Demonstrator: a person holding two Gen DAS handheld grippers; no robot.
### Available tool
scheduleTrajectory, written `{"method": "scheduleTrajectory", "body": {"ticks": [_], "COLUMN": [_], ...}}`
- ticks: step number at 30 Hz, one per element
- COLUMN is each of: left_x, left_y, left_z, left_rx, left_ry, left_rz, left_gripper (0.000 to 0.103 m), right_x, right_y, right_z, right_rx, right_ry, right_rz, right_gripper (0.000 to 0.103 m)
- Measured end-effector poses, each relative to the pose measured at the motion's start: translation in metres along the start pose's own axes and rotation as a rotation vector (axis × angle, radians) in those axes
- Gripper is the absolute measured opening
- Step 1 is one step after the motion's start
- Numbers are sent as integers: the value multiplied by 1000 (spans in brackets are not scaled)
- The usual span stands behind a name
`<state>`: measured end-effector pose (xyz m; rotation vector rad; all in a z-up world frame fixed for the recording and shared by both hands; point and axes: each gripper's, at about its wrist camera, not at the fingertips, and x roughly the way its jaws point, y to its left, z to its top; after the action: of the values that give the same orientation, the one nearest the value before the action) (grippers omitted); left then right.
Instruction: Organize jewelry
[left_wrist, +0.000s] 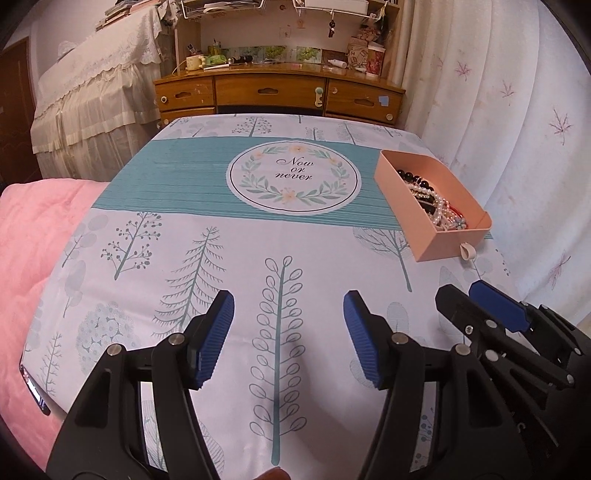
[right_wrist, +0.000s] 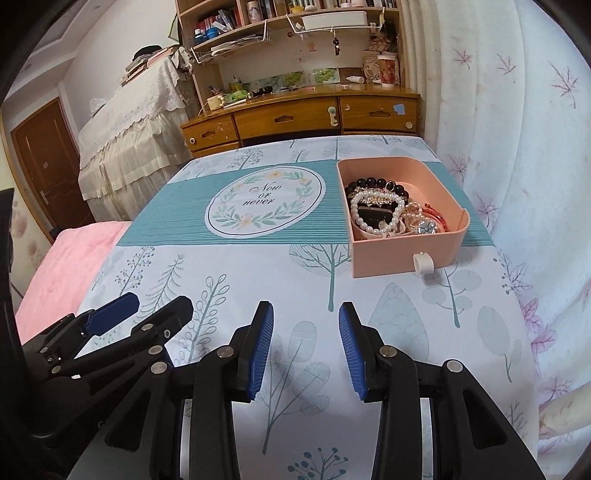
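A pink open drawer box (right_wrist: 406, 256) with a white pull tab sits on the tablecloth at the right; it also shows in the left wrist view (left_wrist: 413, 192). It holds a heap of jewelry: a pearl bracelet (right_wrist: 373, 201), a black bead bracelet (right_wrist: 373, 182), red and gold pieces (right_wrist: 424, 218). My left gripper (left_wrist: 288, 306) is open and empty above the cloth near the front edge. My right gripper (right_wrist: 306, 314) is open and empty, a little short of the box and to its left. Each gripper shows at the edge of the other's view.
The table carries a tree-patterned cloth (left_wrist: 221, 258) with a teal band and a "Now or never" circle (left_wrist: 293, 177). A pink blanket (left_wrist: 33, 240) lies at the left. A wooden desk (left_wrist: 277, 92) stands behind, a white curtain (right_wrist: 517, 147) at the right.
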<state>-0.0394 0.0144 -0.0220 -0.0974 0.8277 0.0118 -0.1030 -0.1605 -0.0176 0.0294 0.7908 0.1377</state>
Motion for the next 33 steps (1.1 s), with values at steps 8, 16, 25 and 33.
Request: {"method": "scheduleTrajectory", "body": {"ticks": [8,16,25,33], "left_x": [2,6,12,14], "left_y": [0,2,4,5], "left_z": [-2,-2,-2,-2], "left_rx": [-1,-5,-12,-13], "left_ry": [11,24,36,42], "left_rz": [-6,-13,-18,-18], "left_gripper": [59,59,59,59], "right_x": [-1,3,4,4], "right_y": [-2,-3,-2,-1], "right_z": [-3,-5,-5,-5], "right_rx": [9,13,13,13], "right_ry": [3,12,12,13], "right_rz": [-4,-3,-3,-4], "right_gripper": [37,37,37,37]}}
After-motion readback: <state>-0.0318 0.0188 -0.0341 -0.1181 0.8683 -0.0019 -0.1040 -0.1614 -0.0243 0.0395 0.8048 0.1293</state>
